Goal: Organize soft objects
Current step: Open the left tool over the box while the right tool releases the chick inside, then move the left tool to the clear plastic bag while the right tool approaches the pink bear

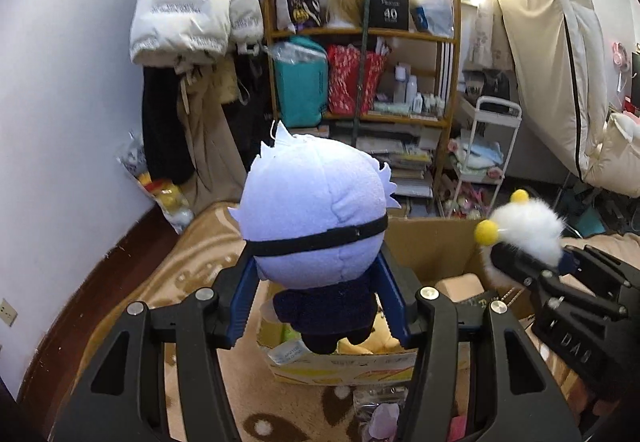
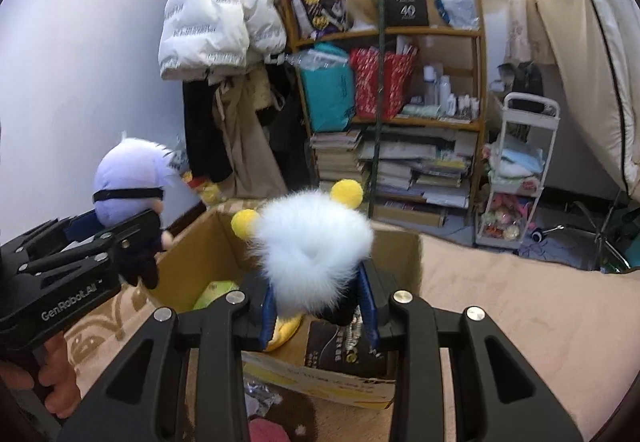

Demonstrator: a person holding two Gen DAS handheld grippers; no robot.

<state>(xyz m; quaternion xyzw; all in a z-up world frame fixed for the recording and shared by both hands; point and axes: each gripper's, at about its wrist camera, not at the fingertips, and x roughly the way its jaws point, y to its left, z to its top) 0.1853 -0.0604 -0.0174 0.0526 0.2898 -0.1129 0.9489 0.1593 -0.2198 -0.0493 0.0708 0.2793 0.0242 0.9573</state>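
Plush doll [image 1: 320, 218] clamped btwn left jaws, fluffy white toy [image 2: 316, 254] pinched in right jaws, seemingly above box [image 2: 400, 262].

The plush doll [image 1: 320, 218] has a pale lavender head crossed by a black band, over a dark navy body. The fluffy toy [image 2: 316, 262] is white fur with two bright yellow pompoms. Both grippers are black with blue finger pads [image 1: 244, 298]. The cardboard box [image 2: 400, 254] is plain brown inside, its near flap printed in yellow. The carpet [image 1: 192, 274] is beige with brown swirls. On the far wooden shelf [image 2: 476, 82] stand a teal bag [image 2: 328, 98] and a red bag [image 2: 376, 82] with white print; left of it hangs a white puffer jacket [image 2: 208, 14].
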